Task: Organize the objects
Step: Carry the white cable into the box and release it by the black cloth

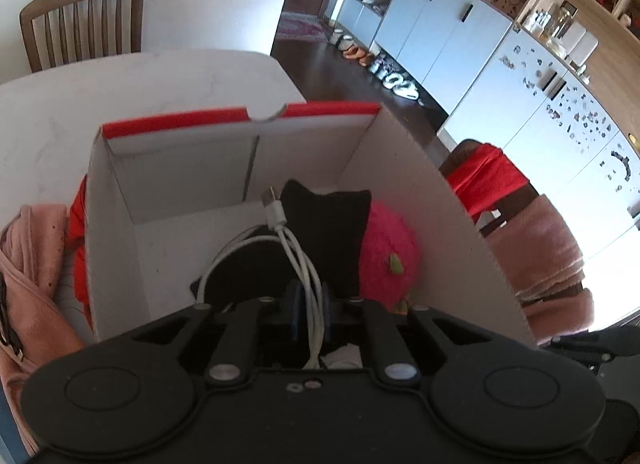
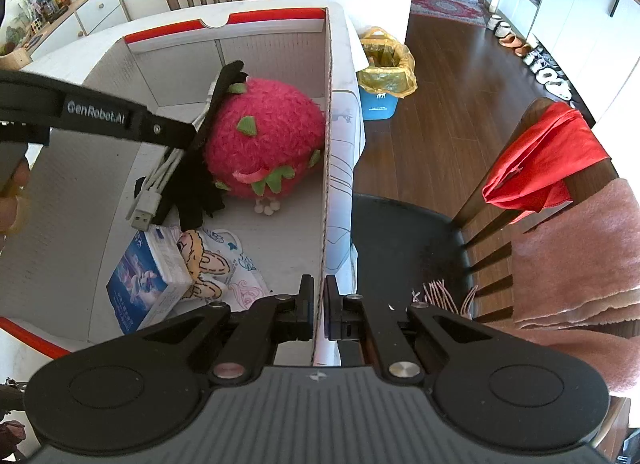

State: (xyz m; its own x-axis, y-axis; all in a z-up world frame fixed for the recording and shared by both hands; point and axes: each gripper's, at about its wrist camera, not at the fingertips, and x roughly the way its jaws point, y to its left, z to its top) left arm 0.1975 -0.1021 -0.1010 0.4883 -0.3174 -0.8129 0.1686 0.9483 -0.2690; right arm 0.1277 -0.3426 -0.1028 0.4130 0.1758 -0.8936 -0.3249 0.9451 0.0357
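Holding white cable (image 1: 308, 264) bundle clamped in left gripper (image 1: 309, 304), hanging over box (image 1: 224, 168) interior (long axis pointing at far wall, upper frame); right gripper (image 2: 319, 304) pinching box's side wall.

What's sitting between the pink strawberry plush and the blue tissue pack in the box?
In the right wrist view, a black cloth and the white USB cable, held by the left gripper, lie between the plush and tissue pack.
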